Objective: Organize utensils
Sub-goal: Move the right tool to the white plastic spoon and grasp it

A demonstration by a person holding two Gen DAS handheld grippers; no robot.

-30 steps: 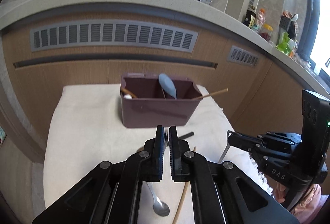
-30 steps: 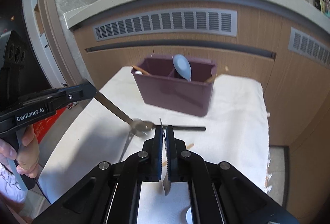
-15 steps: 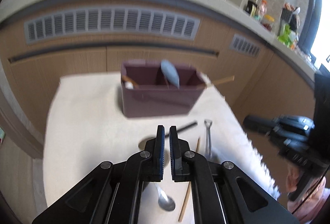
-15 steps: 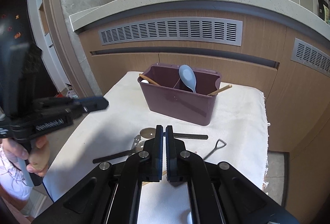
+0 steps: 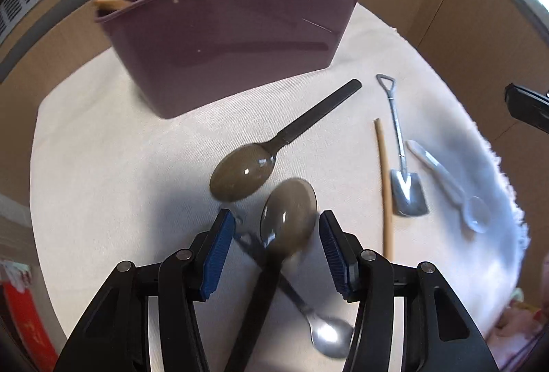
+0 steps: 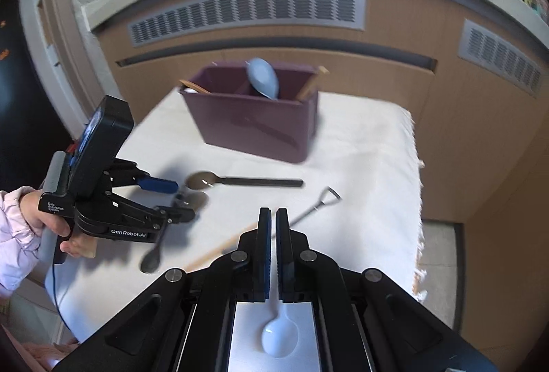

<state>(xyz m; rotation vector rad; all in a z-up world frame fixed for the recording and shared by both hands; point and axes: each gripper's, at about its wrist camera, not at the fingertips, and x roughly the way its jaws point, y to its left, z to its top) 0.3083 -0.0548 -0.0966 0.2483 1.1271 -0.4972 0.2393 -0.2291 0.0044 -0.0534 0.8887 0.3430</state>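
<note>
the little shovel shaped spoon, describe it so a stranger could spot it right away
Start at the maroon plastic utensil caddy on the white cloth. To the right of the black-handled brown spoon and thin wooden stick lies the small silver shovel-shaped spoon. It alone has a square spade blade and a triangular loop grip.

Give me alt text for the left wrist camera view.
The left gripper, jaws open, straddles the bowl of a black-handled spoon on a white cloth. More spoons lie around it, and a maroon utensil caddy stands behind.
</note>
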